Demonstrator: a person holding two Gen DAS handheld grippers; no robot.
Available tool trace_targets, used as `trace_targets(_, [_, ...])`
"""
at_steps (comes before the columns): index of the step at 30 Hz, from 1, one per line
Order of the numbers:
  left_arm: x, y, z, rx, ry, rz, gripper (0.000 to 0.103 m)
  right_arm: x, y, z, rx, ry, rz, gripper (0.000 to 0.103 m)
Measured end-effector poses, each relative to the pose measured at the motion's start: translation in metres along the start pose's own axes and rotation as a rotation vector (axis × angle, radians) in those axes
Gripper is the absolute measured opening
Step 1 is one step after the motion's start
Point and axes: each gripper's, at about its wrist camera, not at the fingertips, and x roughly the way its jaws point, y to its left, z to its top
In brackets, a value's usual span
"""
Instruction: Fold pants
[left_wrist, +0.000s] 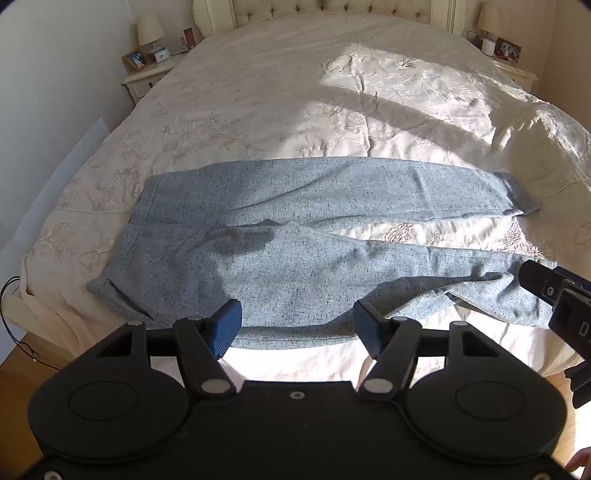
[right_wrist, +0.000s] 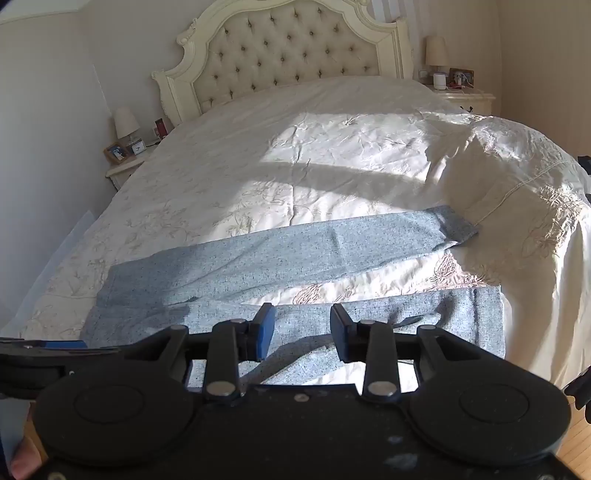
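You are holding your left gripper unclenched just above the near edge of the grey pants, lying spread across the bed. Your right gripper, likewise released, is hovering over the nearer leg, possibly touching it.

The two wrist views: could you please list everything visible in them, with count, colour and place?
pants: one, speckled grey-blue, spread flat across the bed's foot, legs apart
bed: one, cream embroidered cover
headboard: one, cream, tufted
nightstands: two, cream, flanking the bed
lamps: two, cream, one per nightstand
floor: wooden
left gripper: black, blue pads, open over the waist end
right gripper: same, open over the near leg
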Motion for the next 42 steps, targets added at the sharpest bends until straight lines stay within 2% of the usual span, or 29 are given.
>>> trace_targets(6, [-0.0010, 0.0044, -0.0075, 0.006, 0.000, -0.015, 0.067, -0.0020, 0.0012, -0.0015, -0.002, -0.005, 0.004, 0.036])
trace_targets(10, [-0.0035, 0.0081, -0.0014, 0.003, 0.010, -0.018, 0.067, 0.0002, 0.0059, -0.0074, -0.004, -0.004, 0.001, 0.036])
trace_targets(15, [-0.0017, -0.0010, -0.0004, 0.002, 0.011, -0.013, 0.067, -0.0020, 0.0058, -0.0091, -0.010, -0.004, 0.000, 0.036])
trace_targets(29, [-0.0011, -0.0011, -0.0006, 0.000, 0.009, -0.013, 0.067, 0.0032, 0.0000, -0.0037, -0.007, 0.053, 0.002, 0.036])
trace_targets(42, [-0.0007, -0.0002, -0.0041, -0.003, 0.003, -0.015, 0.067, 0.0045, 0.0019, -0.0031, -0.016, 0.065, 0.015, 0.036])
